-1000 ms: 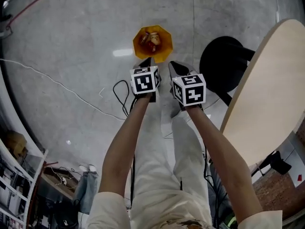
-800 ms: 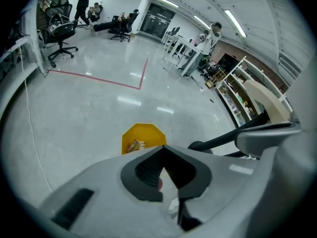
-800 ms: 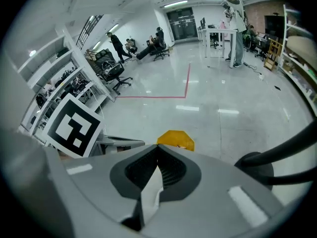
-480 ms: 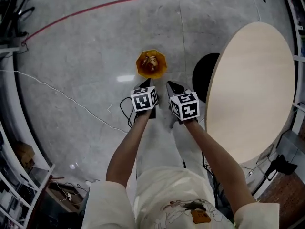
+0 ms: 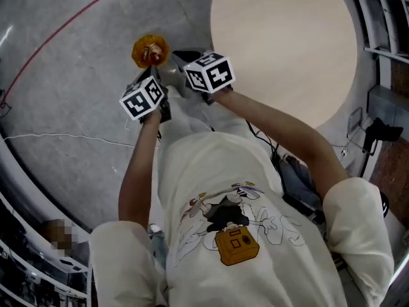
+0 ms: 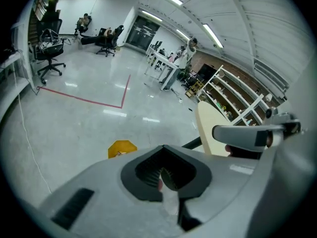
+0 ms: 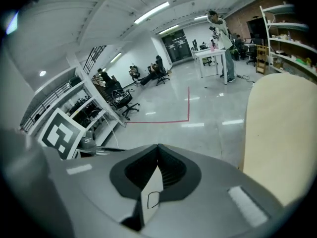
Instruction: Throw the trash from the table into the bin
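The orange bin (image 5: 150, 50) stands on the grey floor with trash inside it; it also shows as a yellow shape (image 6: 121, 148) in the left gripper view. My left gripper (image 5: 153, 80) is held high above the floor near the bin, jaws shut (image 6: 163, 175) on nothing. My right gripper (image 5: 181, 57) is beside it, level with the round beige table (image 5: 287, 43), and is likewise shut (image 7: 157, 165) and holds nothing. The tabletop (image 7: 282, 133) is bare where it shows.
A red tape line (image 5: 57, 37) and a thin white cable (image 5: 64, 136) cross the floor at left. Shelving (image 5: 383, 18) lines the wall to the right of the table. Office chairs (image 6: 47, 58) and desks stand far across the room.
Both grippers have risen side by side, still shut. The view has swung: the bin now lies smaller at the upper left and the table fills the top right.
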Motion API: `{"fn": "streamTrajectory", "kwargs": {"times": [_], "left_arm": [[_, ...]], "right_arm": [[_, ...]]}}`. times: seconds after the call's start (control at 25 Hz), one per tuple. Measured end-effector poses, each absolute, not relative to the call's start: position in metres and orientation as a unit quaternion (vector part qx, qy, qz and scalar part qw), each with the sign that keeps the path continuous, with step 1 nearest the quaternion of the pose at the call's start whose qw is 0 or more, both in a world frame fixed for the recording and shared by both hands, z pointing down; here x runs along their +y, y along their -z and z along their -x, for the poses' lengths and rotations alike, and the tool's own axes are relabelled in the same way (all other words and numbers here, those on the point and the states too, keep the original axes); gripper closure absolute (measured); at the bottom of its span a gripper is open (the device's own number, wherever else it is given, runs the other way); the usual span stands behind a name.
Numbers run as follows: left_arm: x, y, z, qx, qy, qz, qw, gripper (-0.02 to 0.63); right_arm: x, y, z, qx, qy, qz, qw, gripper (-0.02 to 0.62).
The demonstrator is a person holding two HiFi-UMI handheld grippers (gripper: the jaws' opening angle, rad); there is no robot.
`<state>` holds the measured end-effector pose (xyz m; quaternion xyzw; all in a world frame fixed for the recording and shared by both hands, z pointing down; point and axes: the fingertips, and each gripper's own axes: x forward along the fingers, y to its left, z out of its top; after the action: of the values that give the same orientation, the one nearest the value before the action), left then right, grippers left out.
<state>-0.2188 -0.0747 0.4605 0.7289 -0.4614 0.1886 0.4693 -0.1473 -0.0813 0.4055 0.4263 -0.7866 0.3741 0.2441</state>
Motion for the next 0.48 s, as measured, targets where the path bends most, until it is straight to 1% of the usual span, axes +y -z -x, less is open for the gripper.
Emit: {"fn": "streamTrajectory", "kwargs": {"times": [0.2,0.48], "left_arm": [[-0.063,-0.417,0.208,-0.462,-0.180,-0.742,0.451,0.598],[-0.042,-0.375,0.208,-0.473,-0.174,-0.752,0.425,0.598]], "right_arm": [[-0.055,-0.353,0.146,-0.825,-0.328,-0.386,0.250,0.589],[-0.013,-0.313,0.149,-0.837,-0.339,-0.370,0.219,0.589]]}}
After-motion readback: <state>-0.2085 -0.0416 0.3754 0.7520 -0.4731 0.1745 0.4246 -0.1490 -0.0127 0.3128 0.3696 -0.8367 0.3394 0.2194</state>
